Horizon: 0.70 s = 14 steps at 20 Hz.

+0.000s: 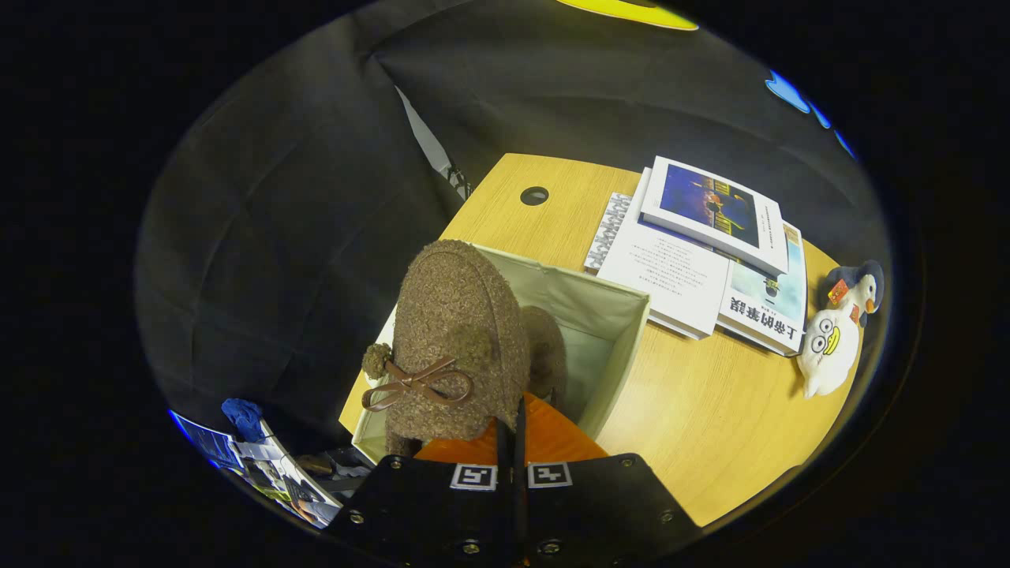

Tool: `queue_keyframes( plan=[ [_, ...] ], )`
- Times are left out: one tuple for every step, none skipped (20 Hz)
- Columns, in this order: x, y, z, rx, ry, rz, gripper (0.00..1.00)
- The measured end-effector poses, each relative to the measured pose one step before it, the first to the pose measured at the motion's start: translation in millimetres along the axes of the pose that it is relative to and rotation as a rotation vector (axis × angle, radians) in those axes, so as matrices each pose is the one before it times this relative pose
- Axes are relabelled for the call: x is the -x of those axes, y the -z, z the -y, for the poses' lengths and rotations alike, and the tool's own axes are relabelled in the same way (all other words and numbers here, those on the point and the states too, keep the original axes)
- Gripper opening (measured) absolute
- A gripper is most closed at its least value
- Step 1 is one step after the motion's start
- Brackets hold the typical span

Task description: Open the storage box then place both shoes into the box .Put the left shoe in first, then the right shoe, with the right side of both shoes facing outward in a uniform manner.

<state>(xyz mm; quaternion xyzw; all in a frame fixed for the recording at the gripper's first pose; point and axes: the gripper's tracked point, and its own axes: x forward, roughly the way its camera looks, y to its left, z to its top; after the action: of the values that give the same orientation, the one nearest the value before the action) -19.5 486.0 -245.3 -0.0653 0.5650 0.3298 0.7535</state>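
A fuzzy brown shoe (458, 339) with a brown bow and pompom hangs toe-forward above the open cream storage box (623, 331). My gripper (510, 430) is shut on the shoe's heel rim, fingers pressed close together. A second fuzzy brown shoe (546, 347) lies inside the box, partly hidden behind the held shoe. The box stands at the wooden table's (710, 418) near left corner.
A stack of books (702, 252) lies beyond the box to the right. A white penguin plush (836, 331) lies past the books at the table's right edge. A round cable hole (534, 195) sits at the far side. Loose clutter (260, 457) lies below the table's left edge.
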Motion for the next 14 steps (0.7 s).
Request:
queue_keyframes(
  plan=[
    [-2.57,0.07,-1.03,0.00055,0.00288,-0.00083,0.0],
    [-0.28,-1.38,-1.67,-0.00252,-0.00249,0.00406,0.01],
    [-2.08,-1.49,-4.76,-0.00384,-0.01544,0.00914,0.03],
    [1.67,-3.5,-2.15,-0.00232,-0.01001,0.01072,0.18],
    [-2.7,1.73,-0.6,0.01043,-0.00574,0.00112,0.32],
    [2.24,-1.2,3.09,0.01248,0.01035,0.0052,0.52],
    [1.91,-1.59,3.65,0.00696,0.00931,0.01391,0.72],
    [4.66,-2.89,2.03,-0.00154,0.00252,0.01807,0.92],
    [5.82,-2.43,1.55,-0.00316,0.00048,0.02201,0.95],
    [7.42,-2.25,3.28,0.00033,-0.00104,0.02151,0.95],
    [8.74,-1.16,4.06,0.00273,0.00038,0.02085,0.96],
    [9.72,-1.47,4.79,0.00211,0.00195,0.02428,0.96],
    [10.75,-0.8,5.7,-0.00063,0.00449,0.02769,0.96],
    [12.26,-2.79,6.91,-0.00566,0.00346,0.03637,0.96]
  ],
)
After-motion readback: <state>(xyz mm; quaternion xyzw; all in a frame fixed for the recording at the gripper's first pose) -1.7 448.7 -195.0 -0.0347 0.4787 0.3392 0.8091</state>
